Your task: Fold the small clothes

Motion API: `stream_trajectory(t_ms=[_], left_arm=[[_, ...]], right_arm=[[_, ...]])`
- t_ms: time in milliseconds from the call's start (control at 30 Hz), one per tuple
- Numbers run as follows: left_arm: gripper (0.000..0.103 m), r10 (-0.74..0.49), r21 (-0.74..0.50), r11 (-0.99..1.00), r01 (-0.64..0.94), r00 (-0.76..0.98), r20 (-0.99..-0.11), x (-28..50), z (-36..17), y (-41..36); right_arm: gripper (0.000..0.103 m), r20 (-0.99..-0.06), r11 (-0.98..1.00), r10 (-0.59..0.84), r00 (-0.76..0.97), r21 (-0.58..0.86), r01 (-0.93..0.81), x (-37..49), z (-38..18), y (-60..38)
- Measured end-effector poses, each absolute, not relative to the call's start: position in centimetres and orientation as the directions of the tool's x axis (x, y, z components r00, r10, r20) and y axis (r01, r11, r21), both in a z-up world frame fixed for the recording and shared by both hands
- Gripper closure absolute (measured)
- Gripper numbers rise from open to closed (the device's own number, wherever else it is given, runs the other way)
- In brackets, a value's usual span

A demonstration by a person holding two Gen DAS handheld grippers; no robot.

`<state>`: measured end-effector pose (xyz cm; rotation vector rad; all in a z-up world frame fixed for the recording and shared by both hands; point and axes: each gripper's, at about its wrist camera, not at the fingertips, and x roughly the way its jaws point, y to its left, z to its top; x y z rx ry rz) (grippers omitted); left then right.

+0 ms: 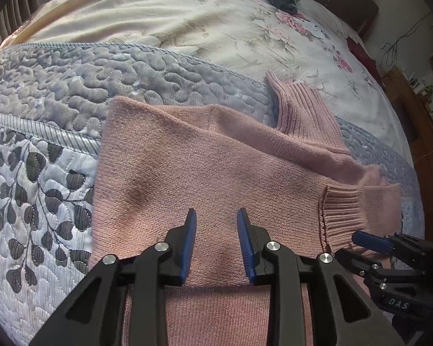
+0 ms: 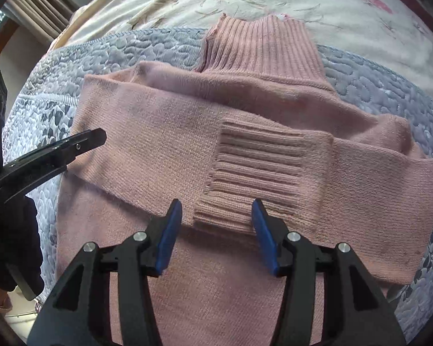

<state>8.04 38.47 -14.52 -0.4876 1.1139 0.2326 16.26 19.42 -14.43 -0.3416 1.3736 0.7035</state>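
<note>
Both grippers, left (image 1: 216, 216) and right (image 2: 216, 207), were held with fingers apart and empty just above the pink sweater (image 1: 205, 161), which was spread on the quilt (image 1: 52, 92) with its sleeves folded across the chest. Its knit was judged soft, light and floppy, best pinched at the cuff (image 2: 262, 173) or the hem corners.

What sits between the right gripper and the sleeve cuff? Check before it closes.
Nothing visible. The right gripper hangs with jaws open just above the ribbed cuff of the pink sweater, no other item between. The left gripper is off to the side.
</note>
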Motion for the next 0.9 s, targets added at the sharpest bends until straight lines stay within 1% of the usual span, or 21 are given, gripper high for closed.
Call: stream_trajectory(t_ms=[100, 167, 233, 300, 400, 600, 667, 733, 900], left_arm=[[0.074, -0.072, -0.26, 0.861, -0.436, 0.403, -0.913, 8.1, -16.1, 38.8], [0.074, -0.078, -0.268, 0.86, -0.434, 0.407, -0.91, 7.9, -16.7, 39.0], [0.074, -0.076, -0.263, 0.866, -0.425, 0.408, -0.91, 7.8, -16.8, 38.9], [0.074, -0.075, -0.261, 0.867, -0.424, 0.407, -0.91, 7.8, -16.9, 38.9], [0.074, -0.081, -0.262, 0.868, -0.422, 0.401, -0.913, 7.9, -17.0, 39.1], [0.074, -0.088, -0.272, 0.86, -0.431, 0.401, -0.912, 8.1, -17.2, 39.2], [0.074, -0.078, -0.263, 0.863, -0.431, 0.401, -0.913, 8.1, -17.2, 39.0], [0.074, -0.069, -0.255, 0.866, -0.43, 0.401, -0.914, 8.2, -17.3, 38.9], [0.073, -0.05, -0.236, 0.873, -0.426, 0.403, -0.914, 8.3, -17.4, 38.6]], right_arm=[[0.052, -0.977, 0.757, 0.205, 0.053, 0.124, -0.642, 15.9, -15.9, 20.0], [0.055, -0.977, 0.761, 0.206, 0.054, 0.125, -0.637, 16.0, -16.3, 19.9], [0.079, -0.98, 0.762, 0.188, 0.073, 0.098, -0.64, 16.1, -16.3, 19.7], [0.094, -0.979, 0.773, 0.192, 0.067, 0.109, -0.625, 16.8, -16.1, 18.9], [0.095, -0.955, 0.804, 0.294, 0.03, 0.23, -0.548, 18.2, -14.8, 16.5], [0.095, -0.891, 0.847, 0.447, 0.073, 0.396, -0.353, 21.5, -11.4, 9.4], [0.095, -0.888, 0.86, 0.451, 0.092, 0.404, -0.313, 22.2, -11.1, 7.0], [0.095, -0.9, 0.882, 0.421, 0.114, 0.377, -0.285, 22.8, -11.3, 4.9], [0.094, -0.931, 0.922, 0.355, 0.086, 0.333, -0.199, 23.0, -14.4, 0.8]])
